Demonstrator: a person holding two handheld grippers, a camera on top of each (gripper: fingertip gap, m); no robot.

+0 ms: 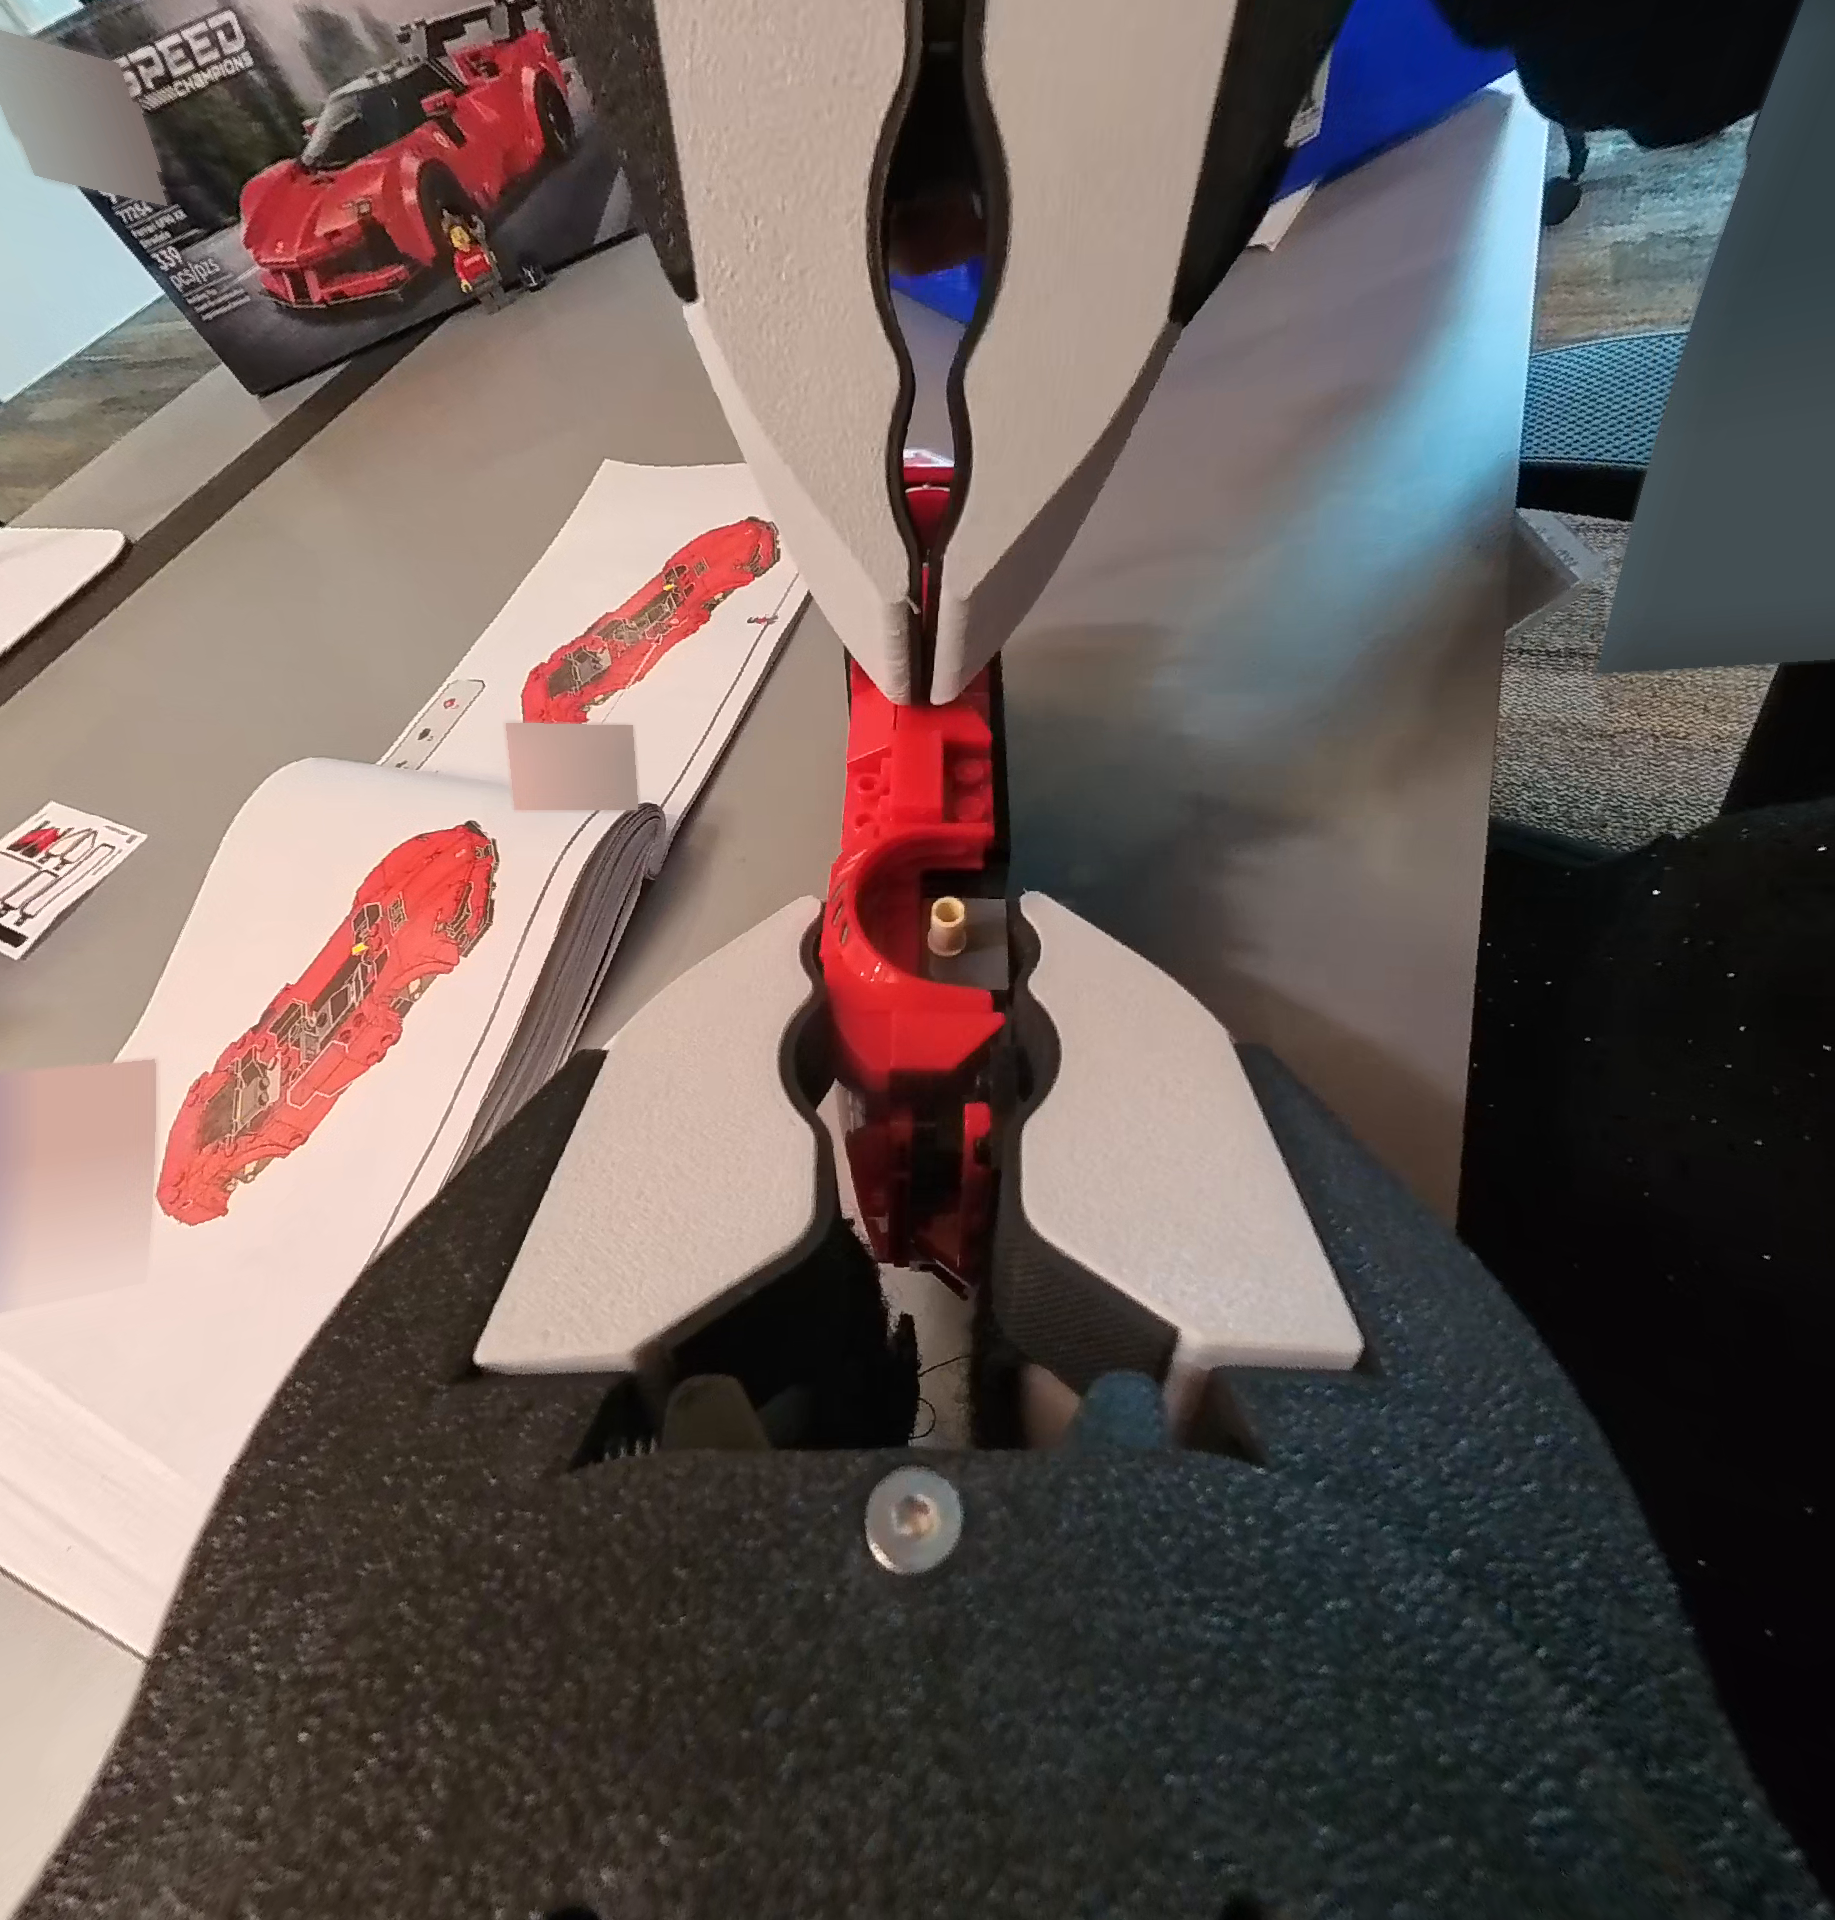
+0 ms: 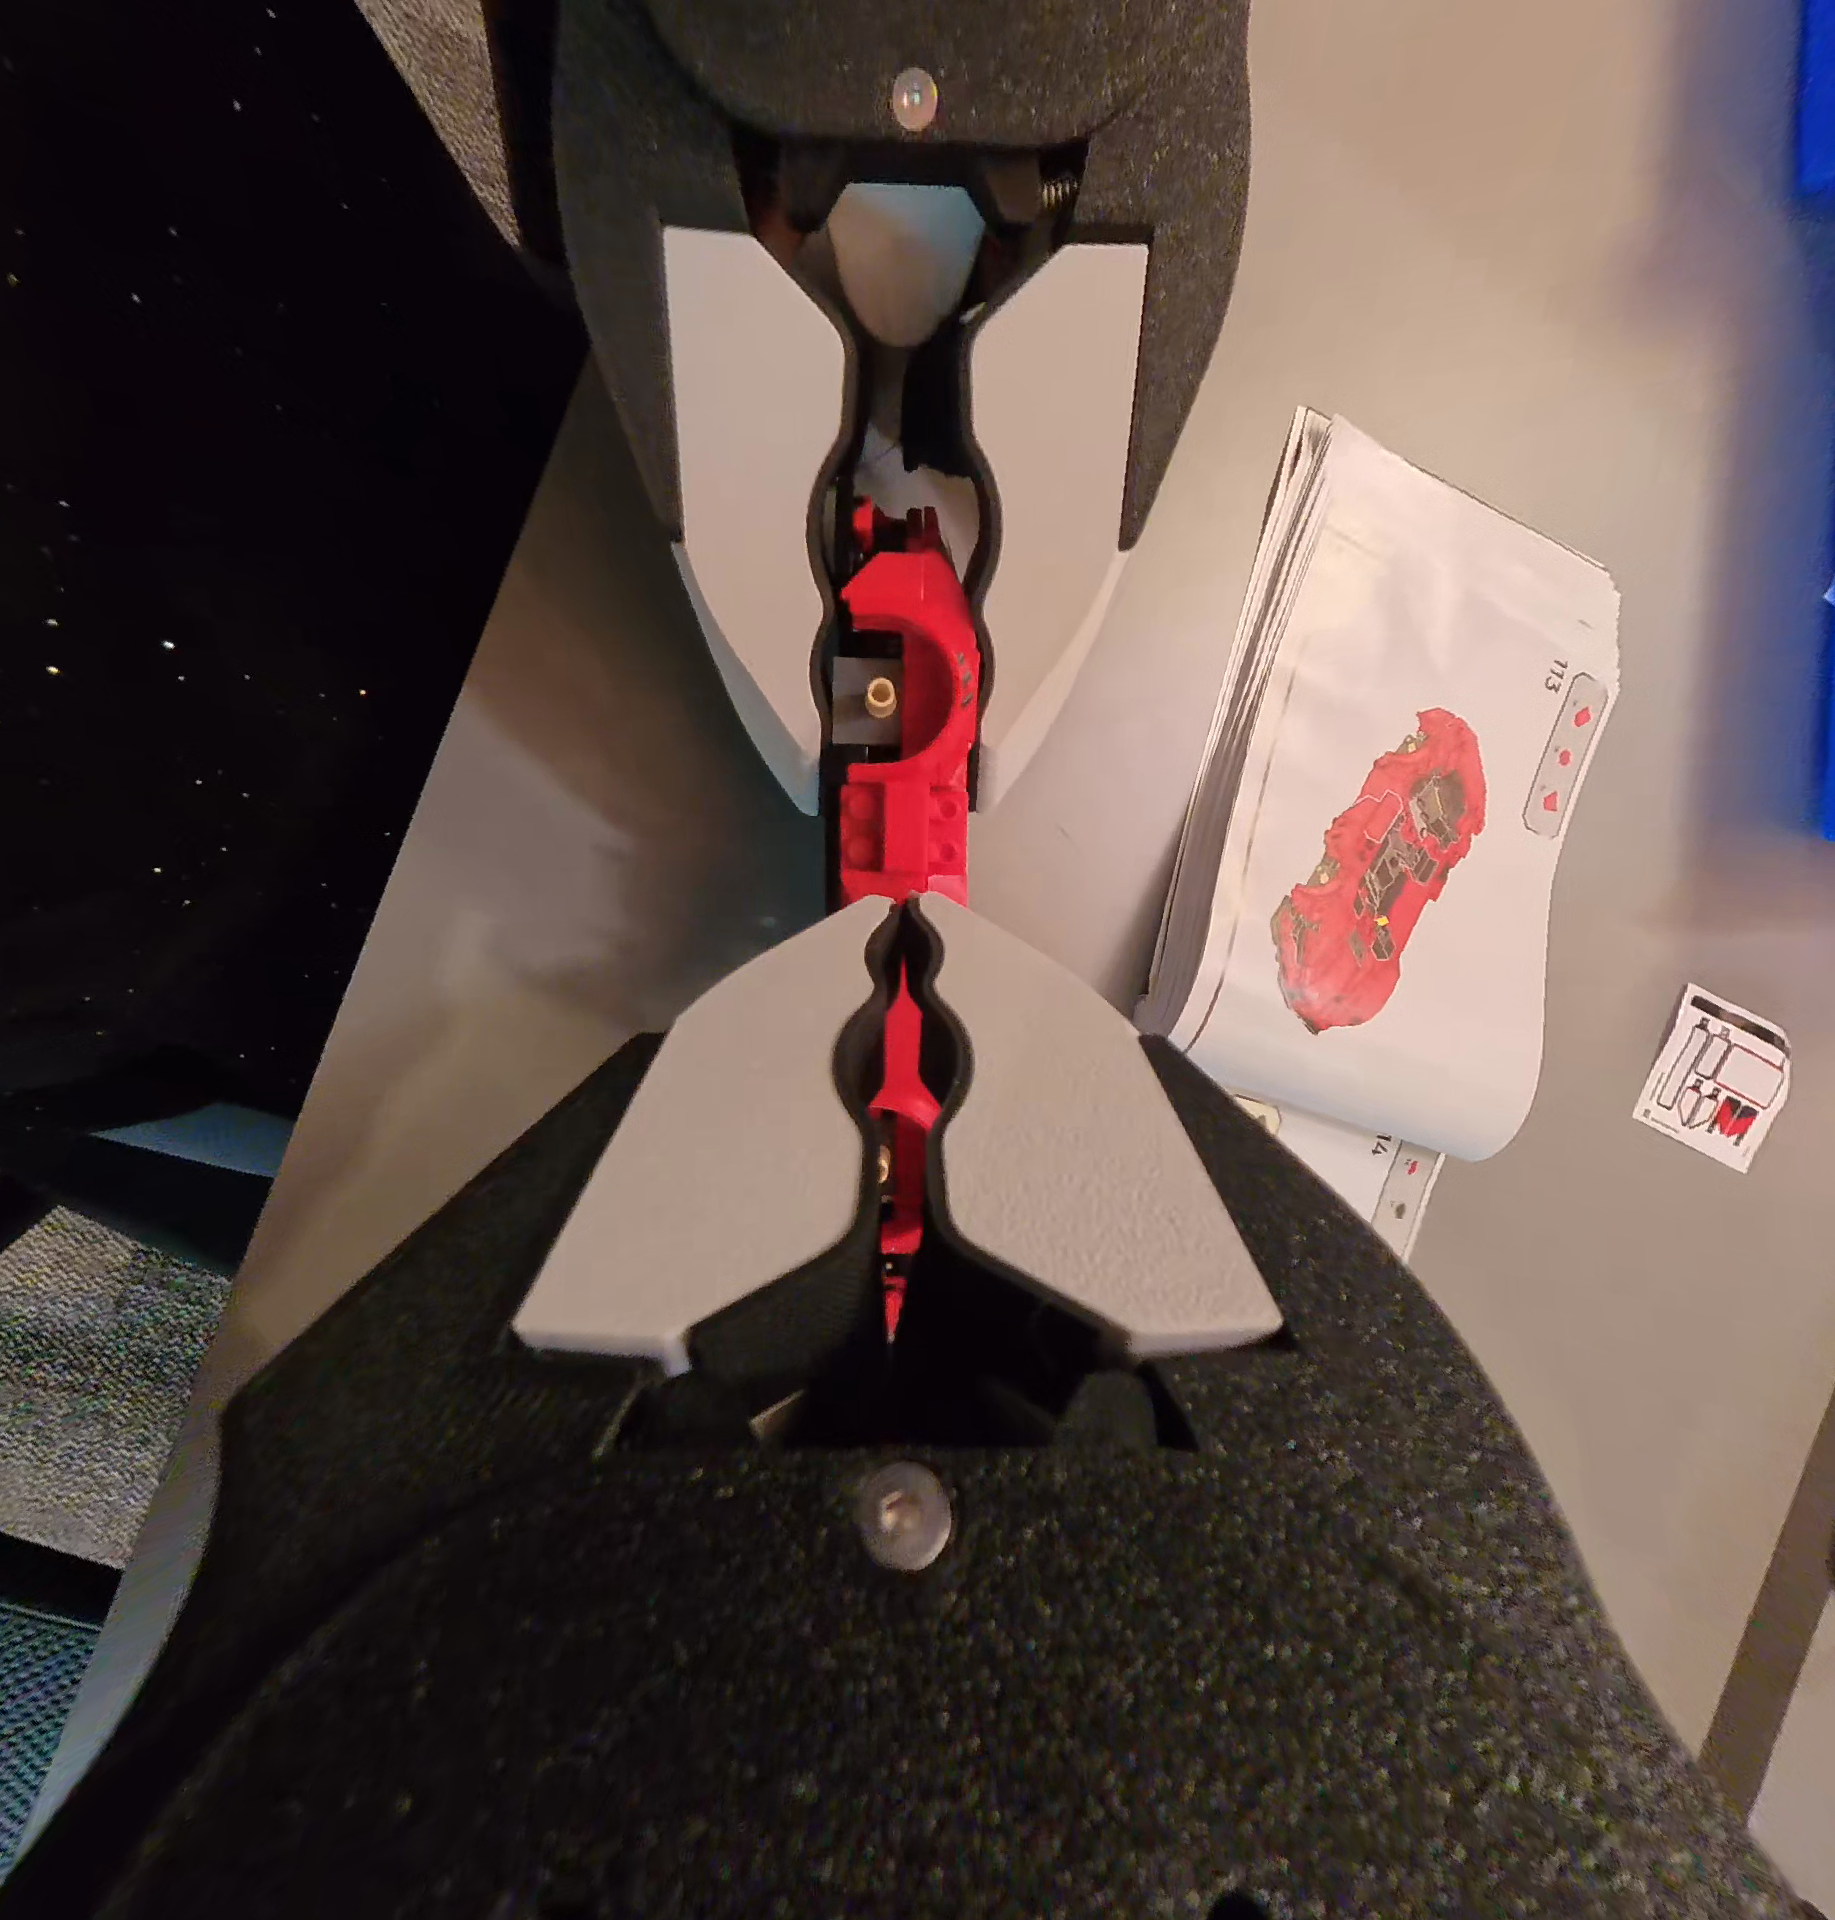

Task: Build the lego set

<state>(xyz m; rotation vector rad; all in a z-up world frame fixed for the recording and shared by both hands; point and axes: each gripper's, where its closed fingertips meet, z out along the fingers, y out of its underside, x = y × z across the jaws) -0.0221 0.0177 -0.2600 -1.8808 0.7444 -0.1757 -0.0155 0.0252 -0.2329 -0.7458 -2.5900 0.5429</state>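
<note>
A: Where is the car?

B: The red car [image 1: 918,935] is held in the air between the two grippers, which face each other tip to tip over the grey worktop [image 1: 300,623]. The left gripper [image 1: 918,914] has its fingers [image 1: 705,1122] clamped on one end, around the wheel arch with the tan axle pin [image 1: 946,923].

A: And the right gripper?

B: The right gripper [image 2: 902,914] has its fingers [image 2: 1079,1143] nearly together, clamped on the thin red edge of the other end. In its view the car runs straight ahead from its fingertips into the left gripper's fingers.

A: What lies nearby?

B: To the left of the left fingers, the open booklet [image 1: 393,987] lies flat on the worktop. Just beyond its far side sits a small sticker sheet [image 1: 45,878]. Farther ahead on the left stands the box [image 1: 373,177]. Right of the right fingers, the same booklet and sheet show.
</note>
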